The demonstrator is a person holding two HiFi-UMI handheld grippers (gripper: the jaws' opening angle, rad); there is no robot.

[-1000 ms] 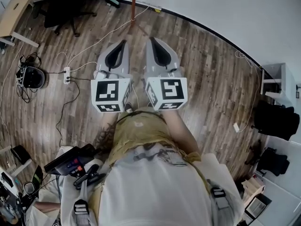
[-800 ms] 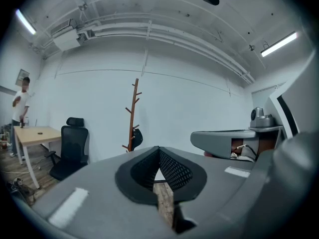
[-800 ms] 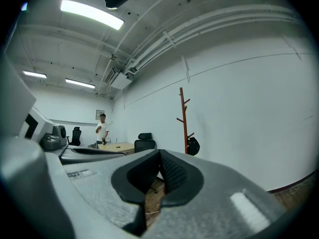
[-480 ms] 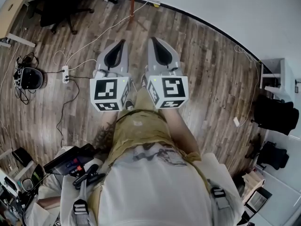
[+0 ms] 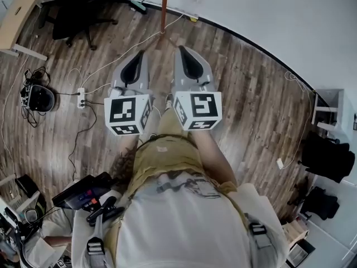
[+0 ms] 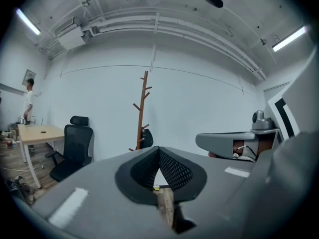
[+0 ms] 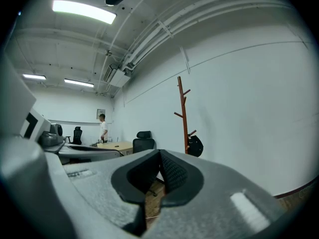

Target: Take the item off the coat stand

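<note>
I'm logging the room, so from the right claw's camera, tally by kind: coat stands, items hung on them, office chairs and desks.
Coat stand: 1
Dark hung item: 1
Office chairs: 2
Desk: 1
Total: 5

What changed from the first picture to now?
The person carried both tools forward, so the coat stand is a little nearer. The left tool and right tool stayed side by side, shut and empty. Nothing was grabbed; the dark item hangs on the stand.
</note>
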